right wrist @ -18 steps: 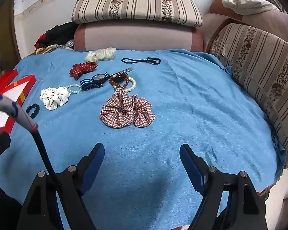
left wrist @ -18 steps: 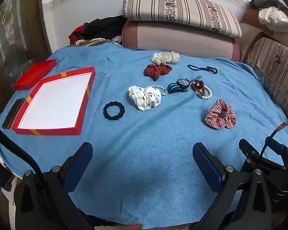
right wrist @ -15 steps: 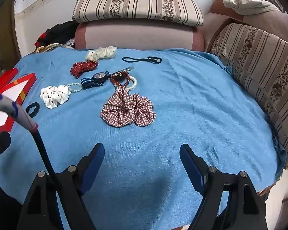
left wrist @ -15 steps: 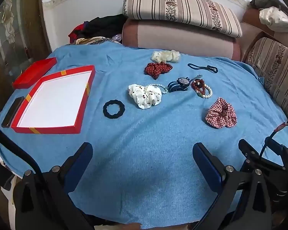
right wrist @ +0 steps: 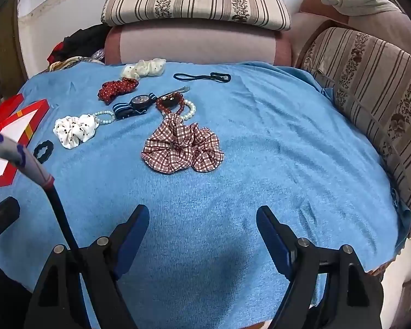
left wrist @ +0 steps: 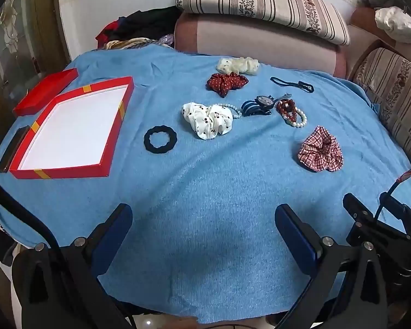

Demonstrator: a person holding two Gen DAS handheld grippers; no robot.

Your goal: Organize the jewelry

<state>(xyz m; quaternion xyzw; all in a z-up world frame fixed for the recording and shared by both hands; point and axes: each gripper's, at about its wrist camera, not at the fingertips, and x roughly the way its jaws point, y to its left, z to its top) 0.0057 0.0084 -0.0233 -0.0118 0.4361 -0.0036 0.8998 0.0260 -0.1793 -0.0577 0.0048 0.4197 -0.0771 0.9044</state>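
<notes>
Box (left wrist: pixel 111 148) cut off at left edge in right view; only a corner shows there. Flat dark bar (left wrist: pixel 12 149) beside box, hard to ID. Watch (left wrist: pixel 263 101) w/ striped strap partly overlaps beads (left wrist: pixel 286 108) & pearls (left wrist: pixel 298 122). Plaid scrunchie (right wrist: pixel 182 148) soft, ruffled; white scrunchie (left wrist: pixel 208 119) dotted; black ring (left wrist: pixel 160 139) wavy-edged. All on nubby blue cloth (left wrist: pixel 205 205). Left gripper (left wrist: pixel 204 219) & right gripper (right wrist: pixel 202 219) both spread wide, nothing btw jaws, over bare cloth.
</notes>
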